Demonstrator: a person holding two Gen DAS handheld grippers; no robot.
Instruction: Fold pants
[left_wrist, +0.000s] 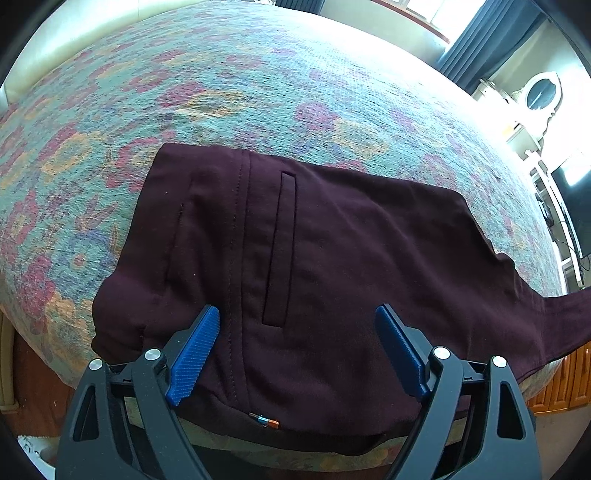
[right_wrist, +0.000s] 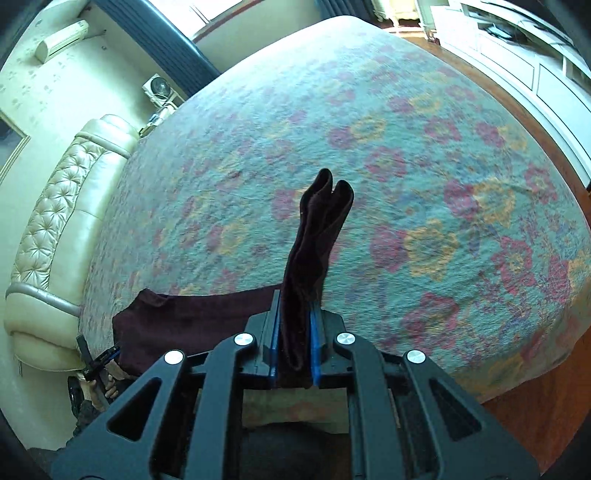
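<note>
A floral bedspread (right_wrist: 406, 155) fills both views; a tufted cream headboard (right_wrist: 62, 206) lies left, dark curtains (left_wrist: 484, 40) upper right.

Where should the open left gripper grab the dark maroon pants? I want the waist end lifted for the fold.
Grip the dark maroon pants at the near waistband hem, coming in from the bed's near edge: that hem overhangs there, straight ahead of the open left gripper.
</note>
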